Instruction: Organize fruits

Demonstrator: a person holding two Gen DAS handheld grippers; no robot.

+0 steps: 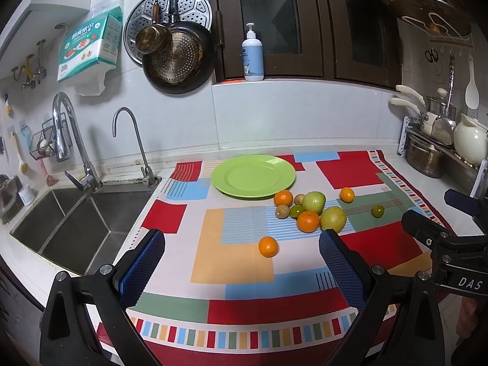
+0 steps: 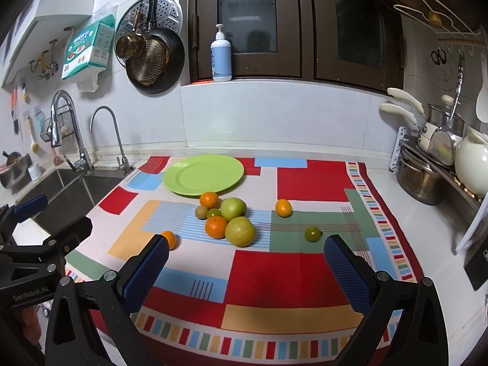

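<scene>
Gaping wide, both empty — left gripper (image 1: pixel 242 262), right gripper (image 2: pixel 246 262) — above fruit (image 2: pixel 227 218).

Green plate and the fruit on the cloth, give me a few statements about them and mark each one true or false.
1. The green plate has no fruit on it. True.
2. Both grippers are shut on oranges. False: the left gripper and the right gripper are open and hold nothing.
3. A lone orange lies apart from the cluster, nearer the left gripper. True.
4. The small green fruit sits in the sink. False: it lies on the patterned cloth, to the right of the cluster.
5. The soap bottle stands on the plate. False: it stands on the window ledge.
</scene>
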